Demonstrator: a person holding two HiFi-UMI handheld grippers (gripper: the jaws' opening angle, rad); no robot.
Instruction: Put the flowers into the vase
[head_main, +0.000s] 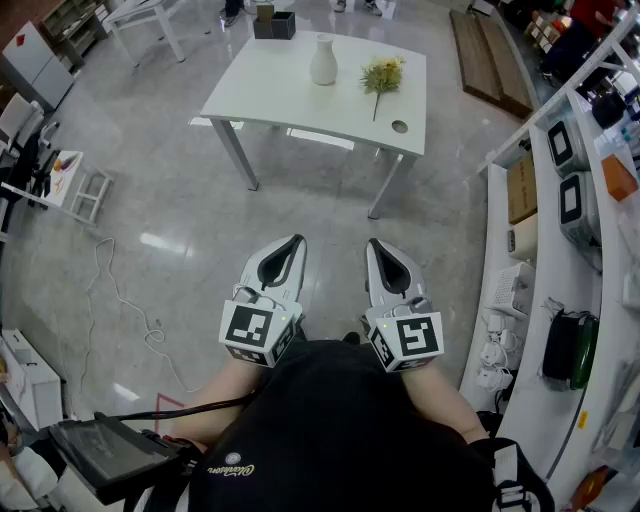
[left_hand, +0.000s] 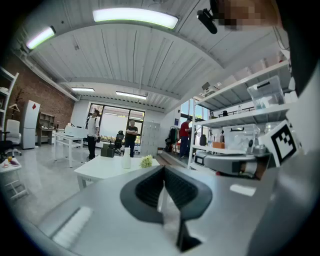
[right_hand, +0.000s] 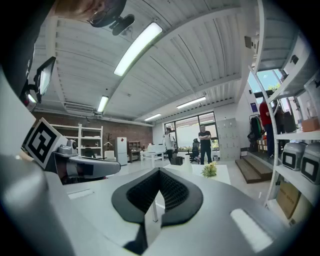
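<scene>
Progress: not begun | flowers (head_main: 383, 76) lie on tabletop (head_main: 270, 100) toward right edge, apart from vase (head_main: 323, 60) | left tongs (head_main: 297, 240), right tongs (head_main: 372, 243) closed, empty, well short of tabletop

Flowers (head_main: 383, 76) right of vase (head_main: 323, 60) on table (head_main: 262, 95)

bare floor (head_main: 310, 215) ahead up to table (head_main: 270, 90) — cable (head_main: 110, 290) lying at left, shelves (head_main: 497, 235) close on right
</scene>
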